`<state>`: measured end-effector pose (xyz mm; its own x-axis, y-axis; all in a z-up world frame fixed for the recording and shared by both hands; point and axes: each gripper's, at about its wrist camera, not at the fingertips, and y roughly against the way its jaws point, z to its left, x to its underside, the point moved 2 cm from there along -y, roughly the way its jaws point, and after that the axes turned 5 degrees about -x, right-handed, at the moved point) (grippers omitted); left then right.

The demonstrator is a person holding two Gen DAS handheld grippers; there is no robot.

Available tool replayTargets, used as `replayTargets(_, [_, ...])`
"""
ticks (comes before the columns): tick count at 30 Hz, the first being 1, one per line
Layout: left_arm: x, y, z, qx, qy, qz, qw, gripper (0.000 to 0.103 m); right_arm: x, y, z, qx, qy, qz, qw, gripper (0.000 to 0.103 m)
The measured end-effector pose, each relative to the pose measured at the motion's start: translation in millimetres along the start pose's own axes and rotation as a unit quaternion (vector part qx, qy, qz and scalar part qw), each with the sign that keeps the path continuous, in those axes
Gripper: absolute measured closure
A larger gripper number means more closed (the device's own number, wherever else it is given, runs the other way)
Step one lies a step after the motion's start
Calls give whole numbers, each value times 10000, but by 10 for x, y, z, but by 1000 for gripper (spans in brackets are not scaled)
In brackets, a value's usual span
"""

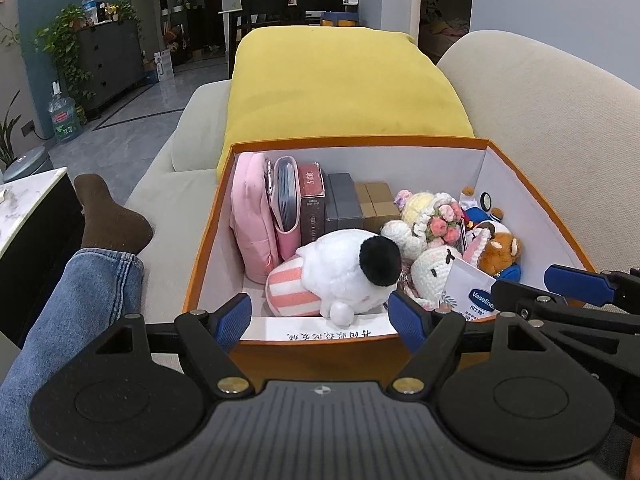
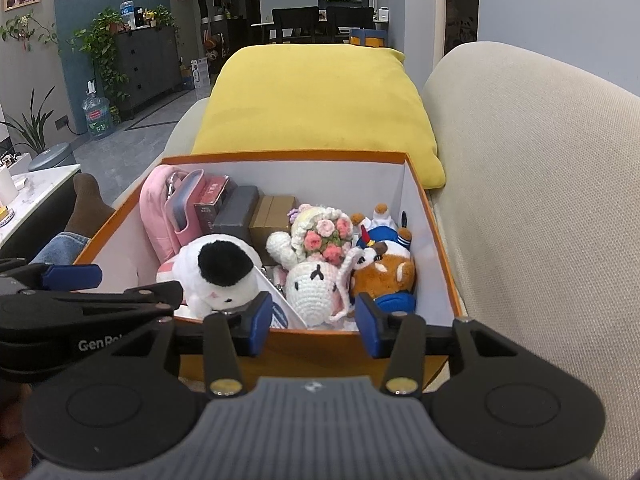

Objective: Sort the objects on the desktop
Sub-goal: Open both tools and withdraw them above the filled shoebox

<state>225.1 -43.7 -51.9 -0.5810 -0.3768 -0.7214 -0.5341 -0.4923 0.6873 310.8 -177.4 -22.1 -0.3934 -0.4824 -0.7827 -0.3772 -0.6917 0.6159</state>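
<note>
An orange box [image 1: 536,184] [image 2: 436,224] with white inner walls sits on a beige sofa. Inside stand a pink pouch [image 1: 250,216] [image 2: 154,208], a dark red box [image 1: 311,204], a grey box [image 1: 342,202] [image 2: 236,210] and a tan box [image 1: 378,204] [image 2: 272,212]. A white plush with a black pom-pom [image 1: 344,272] [image 2: 218,272], crochet dolls [image 1: 434,216] [image 2: 316,284], a brown plush [image 1: 500,254] [image 2: 384,272] and a Vaseline packet [image 1: 472,290] lie at the near side. My left gripper [image 1: 320,318] is open and empty over the near rim. My right gripper [image 2: 314,320] is open and empty over the near rim.
A yellow cushion [image 1: 340,84] [image 2: 316,100] lies behind the box. The sofa back [image 1: 560,128] [image 2: 540,200] rises on the right. A jeans leg with a brown sock [image 1: 104,220] rests at the left, next to a marble-topped table [image 1: 24,200]. The right gripper's fingers [image 1: 576,280] show at right.
</note>
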Motion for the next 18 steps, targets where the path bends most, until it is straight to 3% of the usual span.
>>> replayTargets(18, [0,4,-4,-8,-8,-7,10000,14,0,6,1,4,-3,1,10000,55])
